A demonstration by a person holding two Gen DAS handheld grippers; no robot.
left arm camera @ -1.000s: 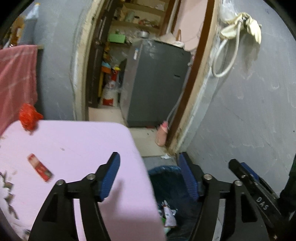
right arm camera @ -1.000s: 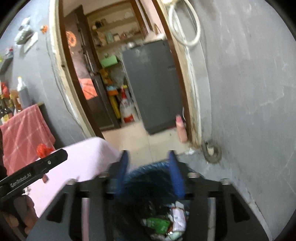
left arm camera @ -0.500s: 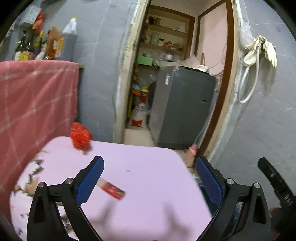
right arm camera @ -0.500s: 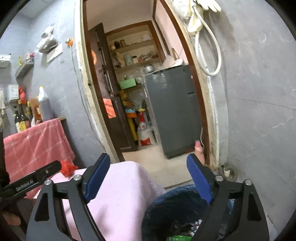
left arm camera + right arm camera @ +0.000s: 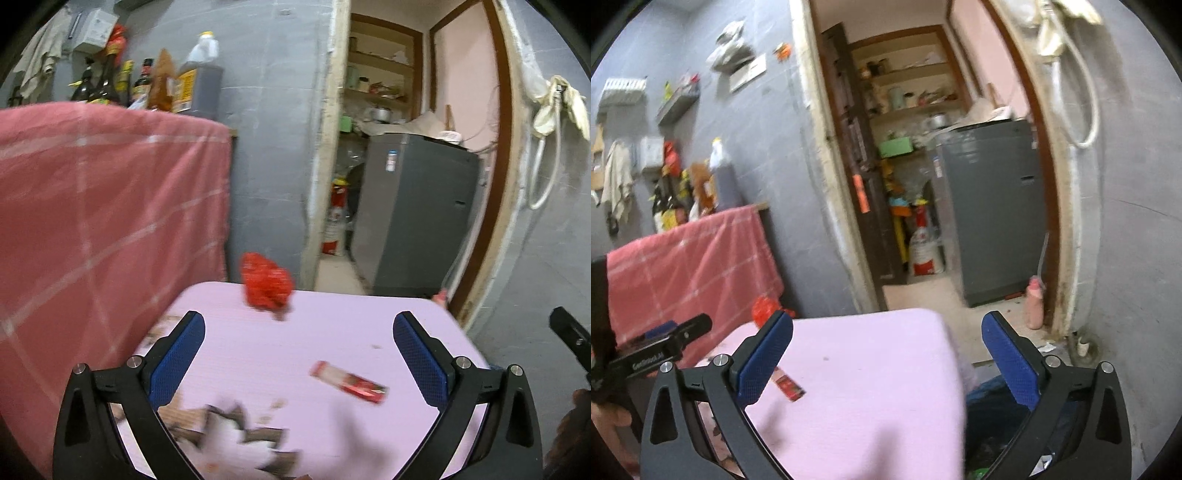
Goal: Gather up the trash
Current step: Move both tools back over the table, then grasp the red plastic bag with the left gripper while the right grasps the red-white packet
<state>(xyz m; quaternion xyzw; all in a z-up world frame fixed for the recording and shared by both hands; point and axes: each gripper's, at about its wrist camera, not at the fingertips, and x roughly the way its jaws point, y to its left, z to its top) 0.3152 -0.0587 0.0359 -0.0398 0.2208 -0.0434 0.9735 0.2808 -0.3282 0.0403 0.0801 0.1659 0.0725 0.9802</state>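
Pink tabletop, pale and matte, carries what trash is left. Crumpled red wrapper sits at the far edge, near the far-left corner. Flat red-and-white sachet lies toward the right edge, nearer the middle. Torn white and brown paper scraps are strewn along the near-left part, blurred, so their count is unclear. Bin with dark blue liner stands on the floor just off the table's right edge; litter shows inside it.

Handling, by judgement: all of it looks light. The red wrapper is soft and springy; it should crush under the pads, best pinched across its bulk. The sachet is thin, flat and likely slick; hard to get under, so take it across its narrow width or nudge it toward the edge. Paper scraps are flimsy and may tear or slip; gather several at once.

Left gripper: tongs spread wide, nothing between them, pointed down across the tabletop with the sachet and red wrapper framed ahead. Right gripper: tongs opening, nothing between them, aimed shallowly downward over the table's right corner with the bin under its right finger. In the right wrist view the left gripper's body shows at the left, with part of the person's hand below it.
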